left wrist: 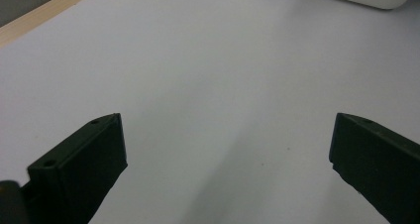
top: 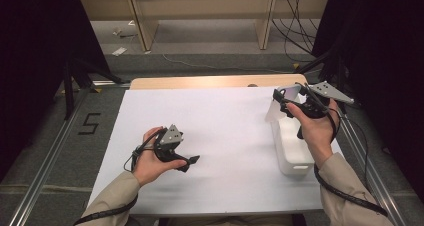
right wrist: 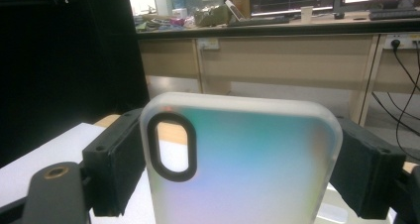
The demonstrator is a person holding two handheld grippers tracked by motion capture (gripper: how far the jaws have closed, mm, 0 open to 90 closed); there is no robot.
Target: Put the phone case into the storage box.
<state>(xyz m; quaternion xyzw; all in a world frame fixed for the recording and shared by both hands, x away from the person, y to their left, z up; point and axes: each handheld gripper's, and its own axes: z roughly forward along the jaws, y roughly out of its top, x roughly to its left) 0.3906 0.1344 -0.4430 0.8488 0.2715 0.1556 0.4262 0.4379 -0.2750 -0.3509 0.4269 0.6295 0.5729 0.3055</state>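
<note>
Both grippers are up: right gripper [top: 284, 102] clamps a frosted phone case [right wrist: 242, 159] (iridescent-looking) above the white bin [top: 292, 153] by the table's right edge, left gripper [left wrist: 225, 149] gapes empty.

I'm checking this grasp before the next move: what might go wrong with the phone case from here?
1. The right tongs clamp the phone case only by its two side edges; it is thin and smooth-looking, so it may flex or slip out.
2. It is held in the air above the white bin near the table's right edge; if dropped, it might miss the bin.
</note>
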